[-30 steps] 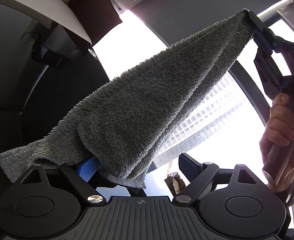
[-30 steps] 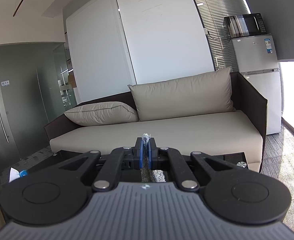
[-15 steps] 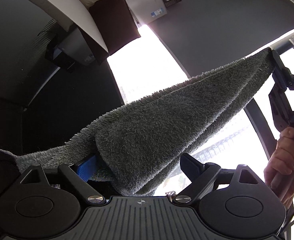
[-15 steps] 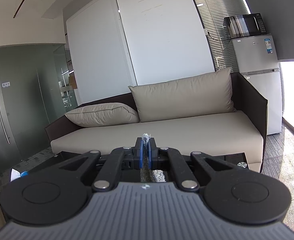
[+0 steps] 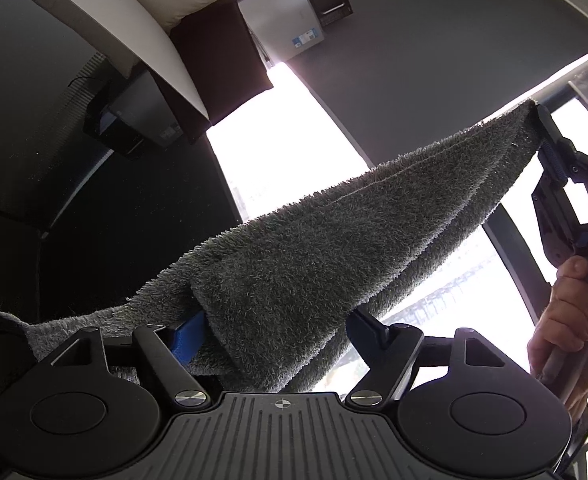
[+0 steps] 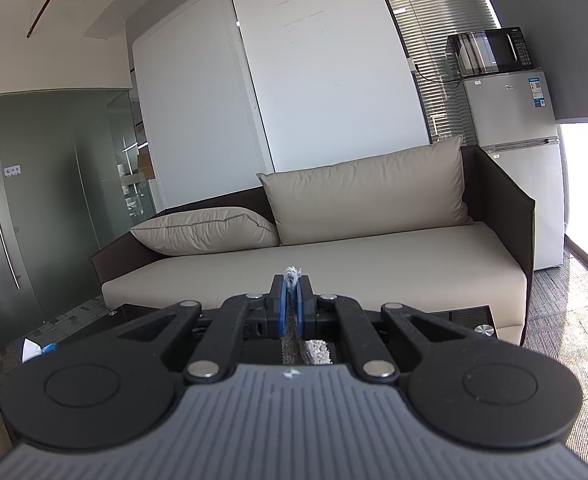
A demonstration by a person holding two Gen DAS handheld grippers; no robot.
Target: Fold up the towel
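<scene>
Our left claw (image 5: 277, 330) sits at the bottom of its own view with its jaws partly apart; they have just been closing, and a thick bundle of the grey towel (image 5: 334, 252) lies between them. The blue pad of one finger (image 5: 189, 334) touches the cloth on one side. The other finger (image 5: 368, 328) stands at the bundle's far edge, and we cannot tell whether it presses the cloth.

Our right claw (image 6: 291, 298) is closed tight, its two blue pads pinching a thin edge of the towel (image 6: 292, 274), with a small frayed tuft poking up above the fingertips. In the left wrist view, this same claw (image 5: 544, 128) appears at the upper right, gripping the towel's far corner, and our right hand (image 5: 566, 320) wraps its handle below.

The towel is dark grey terry, shaggy and looped. It hangs in the air, stretched between the two claws as a long doubled wedge: narrow at the right claw, wide and rolled over at the left one. A loose single layer trails off toward the left edge of the view.

Beyond the right claw stands a beige sofa (image 6: 334, 268) with cushions.
</scene>
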